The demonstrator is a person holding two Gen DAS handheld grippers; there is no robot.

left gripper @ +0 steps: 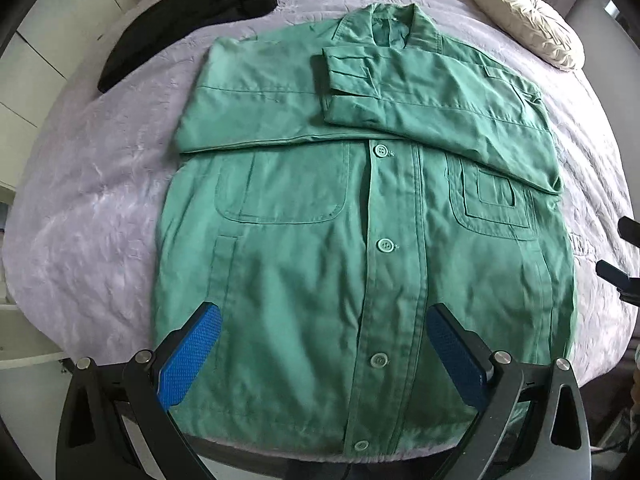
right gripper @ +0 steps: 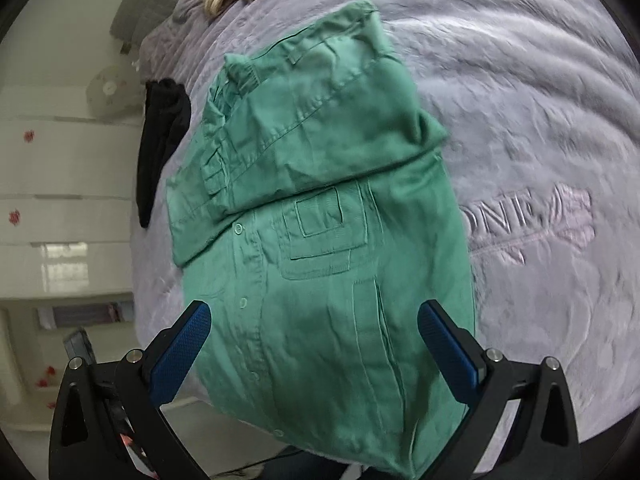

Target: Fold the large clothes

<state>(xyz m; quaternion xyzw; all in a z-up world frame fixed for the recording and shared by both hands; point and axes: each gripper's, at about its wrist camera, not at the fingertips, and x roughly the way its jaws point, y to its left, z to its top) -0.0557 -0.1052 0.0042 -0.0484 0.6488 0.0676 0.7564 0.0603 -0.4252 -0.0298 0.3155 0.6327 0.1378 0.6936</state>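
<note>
Left view straight down, right view slanted, both over jacket [left gripper: 360, 200]

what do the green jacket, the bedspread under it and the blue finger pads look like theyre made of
Green jacket: looks like woven cotton or a cotton blend, matte, with crisp topstitched seams, patch pockets and shallow creases; the buttons look plastic.
Bedspread: a soft, plush-looking lilac fabric with a slight sheen and rippled texture, possibly fleece or velvet.
Blue finger pads: likely rubber or moulded plastic, given the fine knurled grid.

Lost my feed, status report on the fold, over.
Left hand-held gripper and right hand-held gripper open, empty. Green jacket flat on bed, sleeves folded across chest. Black garment lies clear of it.
</note>
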